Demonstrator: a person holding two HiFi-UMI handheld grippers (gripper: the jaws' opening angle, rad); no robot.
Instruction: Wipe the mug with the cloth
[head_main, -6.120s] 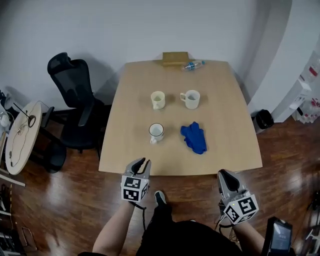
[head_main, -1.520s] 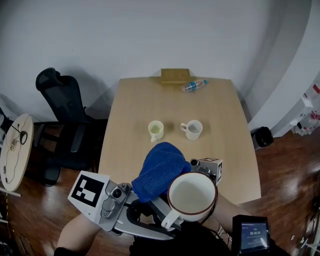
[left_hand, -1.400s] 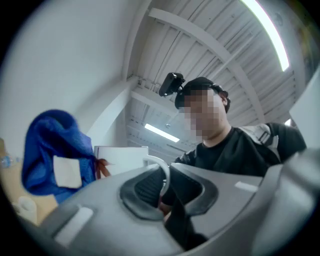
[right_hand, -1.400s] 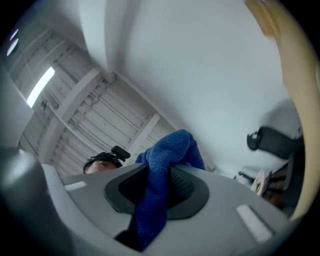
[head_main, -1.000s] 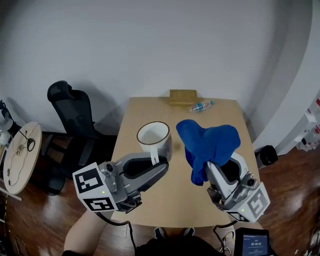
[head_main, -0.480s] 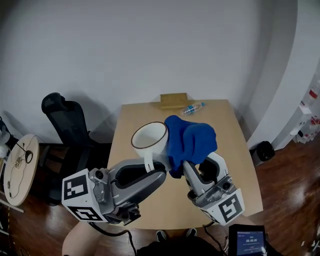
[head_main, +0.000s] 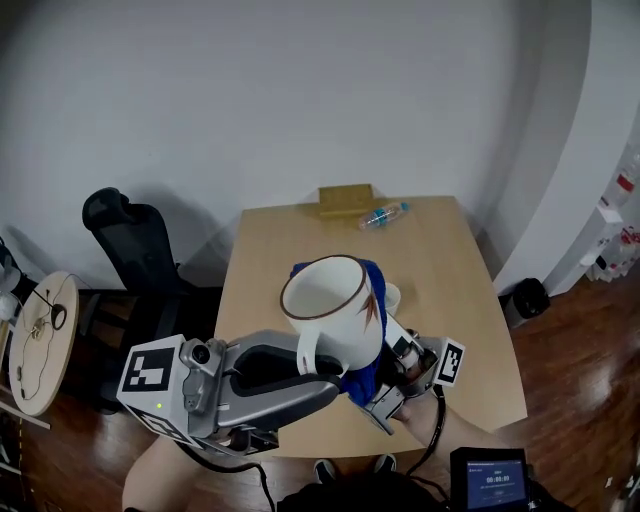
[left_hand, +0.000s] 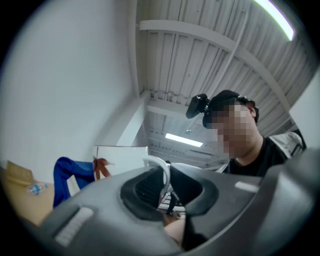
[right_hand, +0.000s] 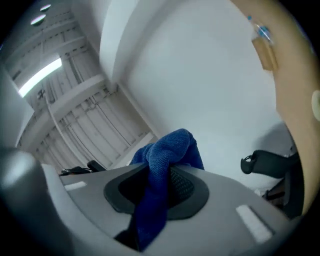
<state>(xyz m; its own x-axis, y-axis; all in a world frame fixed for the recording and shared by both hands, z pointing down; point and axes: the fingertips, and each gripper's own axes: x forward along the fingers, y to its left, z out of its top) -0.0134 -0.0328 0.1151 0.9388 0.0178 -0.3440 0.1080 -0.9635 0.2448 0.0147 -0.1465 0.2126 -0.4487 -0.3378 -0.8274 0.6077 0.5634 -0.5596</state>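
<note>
Left gripper (left_hand: 165, 181): jaws clamped tight on the mug's handle (left_hand: 163, 167). I see the white loop pinched between the two pads.

Right gripper (right_hand: 156, 194): jaws part-way closed, gripping the cloth (right_hand: 167, 150). A bunch sticks out past the tips and a tail hangs back through the gap.

Mug (head_main: 335, 310): held up off the table (head_main: 455, 265), mouth tilted toward my head camera, handle down in the left gripper (head_main: 316, 366). White with a dark rim and a brown mark on the side.

Cloth (head_main: 362, 382): blue, one only. It wraps round the mug's far and lower side. It looks pressed to the wall there, with the right gripper (head_main: 392, 388) just below.

Count on the table: one second mug (head_main: 392, 296), half hidden behind the held one; one bottle (head_main: 385, 214) lying down; one box (head_main: 345, 199) at the far edge. That makes two mugs in sight.

Around the table: one black chair (head_main: 130, 230) at the left.
</note>
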